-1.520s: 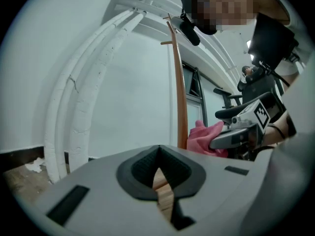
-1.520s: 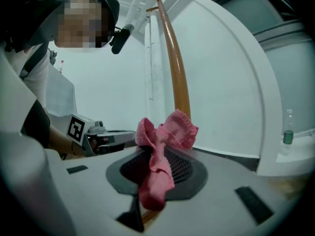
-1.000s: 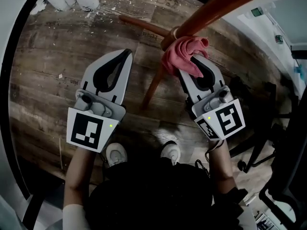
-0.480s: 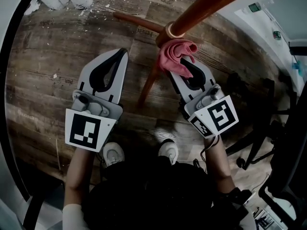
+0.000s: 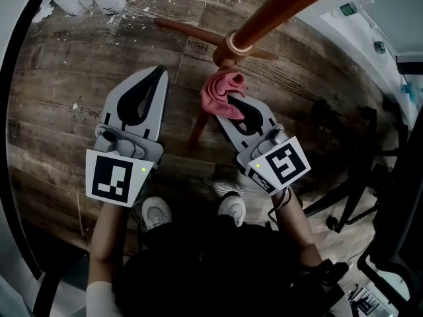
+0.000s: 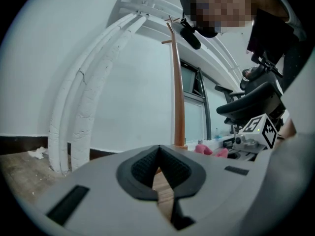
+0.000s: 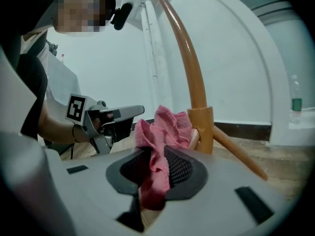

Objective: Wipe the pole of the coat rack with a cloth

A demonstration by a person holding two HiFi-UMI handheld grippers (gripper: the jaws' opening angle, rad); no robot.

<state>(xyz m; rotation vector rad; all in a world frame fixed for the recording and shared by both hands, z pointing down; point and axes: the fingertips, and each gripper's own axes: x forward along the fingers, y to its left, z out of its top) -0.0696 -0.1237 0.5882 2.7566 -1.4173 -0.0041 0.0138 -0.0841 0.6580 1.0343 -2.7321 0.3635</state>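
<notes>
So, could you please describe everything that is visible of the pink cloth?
The cloth is pink, coarse-woven, soft, crumpled into a loose bunch. The right gripper is shut on it: one fold hangs down between the jaws, the rest bulges beyond their tips. It is held low, beside the collar at the foot of the pole, above the wooden floor. Whether it touches the wood cannot be told.

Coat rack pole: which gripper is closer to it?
Right. The right gripper, clamping the pink cloth, sits just beside the bottom of the pole. The left gripper is shut and empty, farther off to the left, apart from the pole.
</notes>
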